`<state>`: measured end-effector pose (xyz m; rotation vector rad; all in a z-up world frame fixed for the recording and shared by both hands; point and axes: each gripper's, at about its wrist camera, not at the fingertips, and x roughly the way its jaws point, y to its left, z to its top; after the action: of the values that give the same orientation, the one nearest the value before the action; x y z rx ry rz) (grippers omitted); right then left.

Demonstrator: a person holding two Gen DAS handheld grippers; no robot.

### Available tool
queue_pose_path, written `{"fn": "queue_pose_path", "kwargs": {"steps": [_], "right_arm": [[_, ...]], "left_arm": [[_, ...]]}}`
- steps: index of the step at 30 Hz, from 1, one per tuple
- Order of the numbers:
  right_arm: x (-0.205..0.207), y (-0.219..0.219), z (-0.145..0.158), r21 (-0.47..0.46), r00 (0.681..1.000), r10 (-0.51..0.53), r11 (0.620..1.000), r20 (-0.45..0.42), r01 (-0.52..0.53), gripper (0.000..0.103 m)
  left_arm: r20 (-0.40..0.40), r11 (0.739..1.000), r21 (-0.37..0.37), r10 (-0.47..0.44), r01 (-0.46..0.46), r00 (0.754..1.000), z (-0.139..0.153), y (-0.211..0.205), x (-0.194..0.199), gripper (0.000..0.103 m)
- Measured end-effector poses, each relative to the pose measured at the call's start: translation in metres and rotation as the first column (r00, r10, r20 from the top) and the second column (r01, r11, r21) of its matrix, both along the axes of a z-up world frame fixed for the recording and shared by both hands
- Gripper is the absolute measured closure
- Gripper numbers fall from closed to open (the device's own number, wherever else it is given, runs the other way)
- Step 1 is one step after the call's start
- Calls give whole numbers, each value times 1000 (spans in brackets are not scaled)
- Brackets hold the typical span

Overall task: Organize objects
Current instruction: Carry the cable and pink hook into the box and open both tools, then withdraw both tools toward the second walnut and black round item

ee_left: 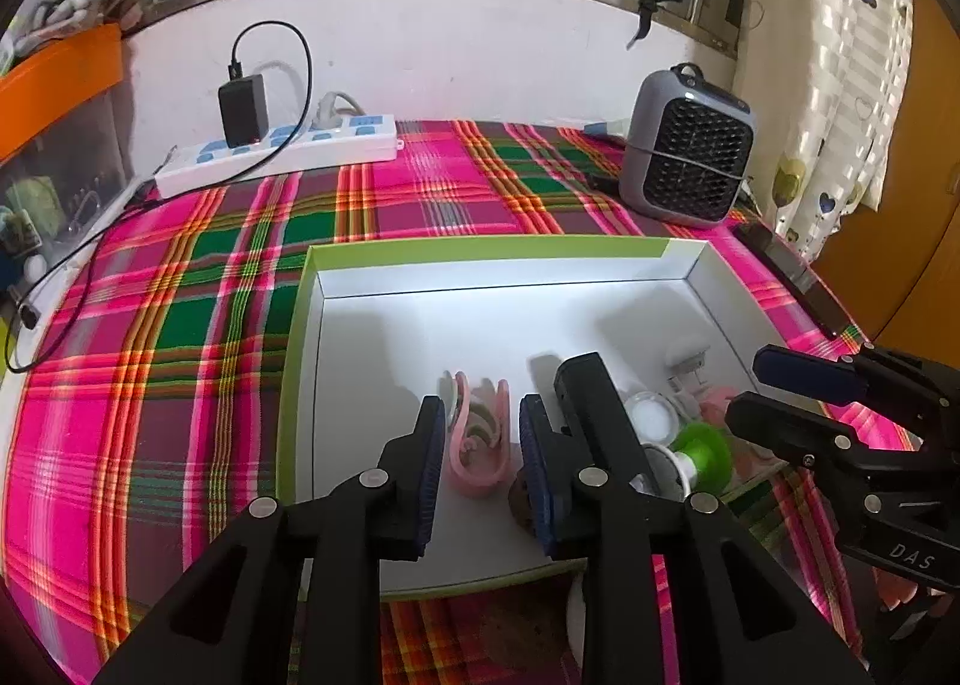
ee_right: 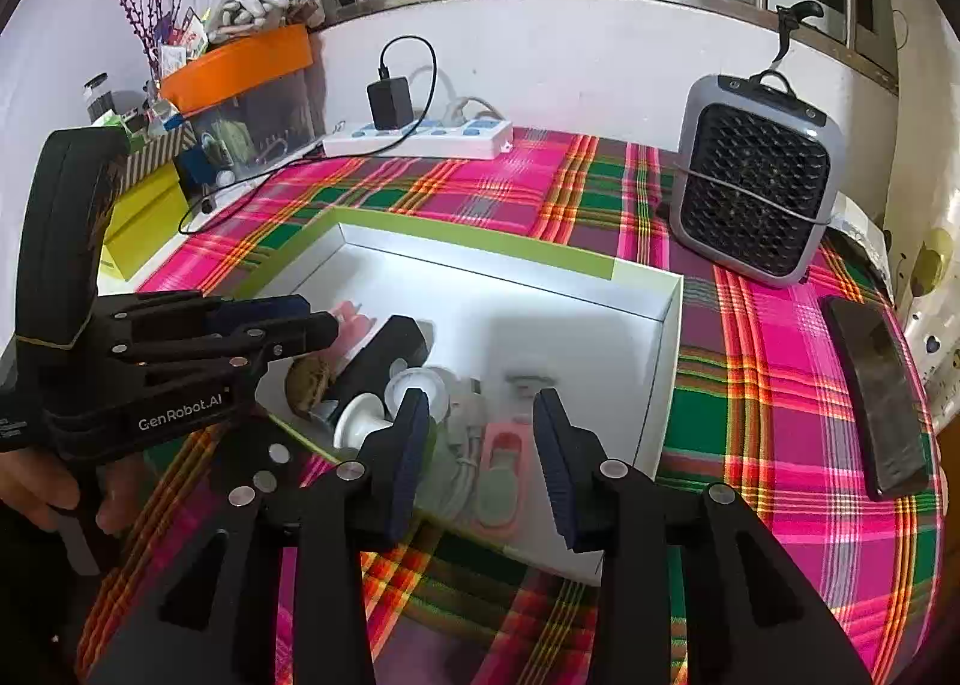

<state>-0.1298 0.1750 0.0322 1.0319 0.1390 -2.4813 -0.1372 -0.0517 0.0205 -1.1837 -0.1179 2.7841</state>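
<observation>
The left tongs point(ee_left: 483, 445) hang spread over the near left part of the white box point(ee_left: 498, 259), which sits on the plaid-covered surface point(ee_left: 180, 325). Between their blue pads and just ahead lies the pink hair claw point(ee_left: 480, 445), resting on the box floor; neither pad touches it. Just to their right lie a black bar-shaped item point(ee_left: 591, 403), a brown lump point(ee_left: 521, 499), a small round white container point(ee_left: 651, 415) and a green-and-white spool point(ee_left: 699, 454).

The right tongs point(ee_right: 480, 445) are also spread, empty, above the box's near edge, over a pink-and-green item point(ee_right: 501, 475) and a white cable point(ee_right: 465, 445). Far ahead of them stand a grey fan point(ee_right: 756, 181) and a power strip point(ee_right: 420, 138); a dark phone point(ee_right: 876, 397) lies to their right.
</observation>
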Motion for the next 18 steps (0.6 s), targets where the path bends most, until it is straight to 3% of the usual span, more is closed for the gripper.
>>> {"fn": "queue_pose_path", "kwargs": {"steps": [18], "right_arm": [[45,-13,11,-22,999,47,999,-28,-48,65]], "left_arm": [[-55,999,36,-7,9,998,21,1,53,79]]}}
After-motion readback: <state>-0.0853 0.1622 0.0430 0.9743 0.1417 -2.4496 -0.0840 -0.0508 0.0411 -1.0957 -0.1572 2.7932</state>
